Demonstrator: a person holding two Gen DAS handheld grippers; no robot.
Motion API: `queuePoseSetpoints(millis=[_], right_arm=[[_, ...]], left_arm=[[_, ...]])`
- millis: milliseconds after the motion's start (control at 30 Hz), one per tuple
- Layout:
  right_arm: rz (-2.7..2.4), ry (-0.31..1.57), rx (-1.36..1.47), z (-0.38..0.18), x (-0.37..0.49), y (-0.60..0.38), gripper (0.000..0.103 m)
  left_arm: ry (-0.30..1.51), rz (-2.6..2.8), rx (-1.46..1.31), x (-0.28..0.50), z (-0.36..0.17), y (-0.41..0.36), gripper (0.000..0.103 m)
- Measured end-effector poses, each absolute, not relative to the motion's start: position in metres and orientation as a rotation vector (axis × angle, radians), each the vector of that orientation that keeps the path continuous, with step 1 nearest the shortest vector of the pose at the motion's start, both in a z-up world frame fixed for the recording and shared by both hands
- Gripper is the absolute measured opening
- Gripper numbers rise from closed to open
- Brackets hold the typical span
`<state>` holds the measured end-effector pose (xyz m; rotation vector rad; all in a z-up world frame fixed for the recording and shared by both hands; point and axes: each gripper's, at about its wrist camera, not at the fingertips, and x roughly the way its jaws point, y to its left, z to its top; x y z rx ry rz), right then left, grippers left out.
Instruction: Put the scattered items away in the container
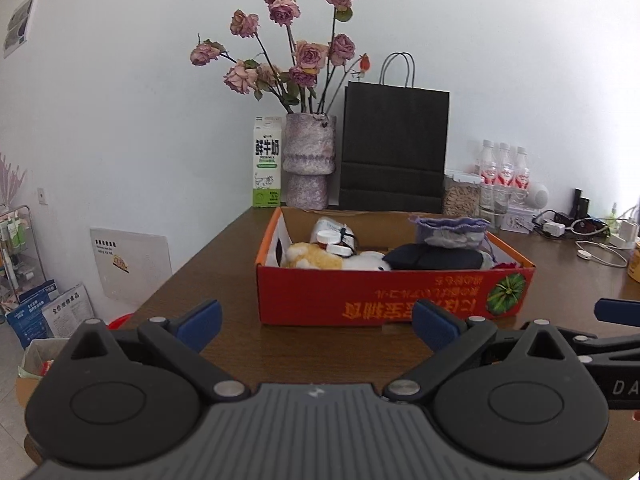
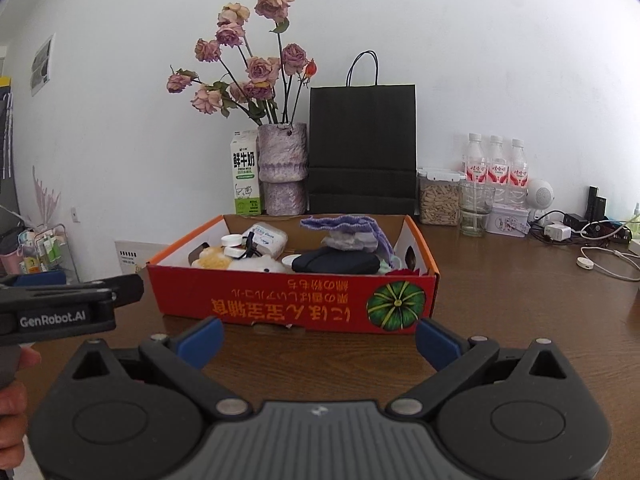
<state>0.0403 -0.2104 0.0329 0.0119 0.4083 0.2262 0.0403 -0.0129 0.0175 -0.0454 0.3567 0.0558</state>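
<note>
A red cardboard box [image 1: 376,296] [image 2: 296,300] stands on the brown table just beyond both grippers. Inside it lie a yellow-and-white plush toy [image 1: 320,259] [image 2: 224,261], white-capped bottles [image 1: 332,240] [image 2: 234,242], a dark pouch [image 1: 436,258] [image 2: 336,262] and a purple knitted bag [image 1: 448,232] [image 2: 348,232]. My left gripper [image 1: 316,326] is open with nothing between its blue pads, short of the box's front wall. My right gripper [image 2: 318,340] is open too, empty, facing the same wall. The left gripper's body [image 2: 60,304] shows at the left edge of the right wrist view.
Along the wall stand a milk carton [image 1: 267,162], a vase of dried roses [image 1: 309,160], a black paper bag [image 1: 394,148], a jar of seeds [image 2: 438,196], glasses and three water bottles [image 2: 496,168]. Chargers and cables [image 2: 584,236] lie at the far right. The table's left edge [image 1: 176,276] drops to floor clutter.
</note>
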Motion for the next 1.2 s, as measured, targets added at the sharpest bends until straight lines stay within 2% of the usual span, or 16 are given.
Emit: queuePoseSetpoints(millis=[467, 1200], right_arm=[[0.219, 0.448, -0.006, 0.034, -0.014, -0.216, 0.103], [0.205, 0.485, -0.001, 0.032, -0.005, -0.215, 0.103]], left_arm=[[0.368, 0.040, -0.026, -0.009, 0.016, -0.023, 0.103], [0.410, 0.081, -0.042, -0.003, 0.011, -0.018, 0.103]])
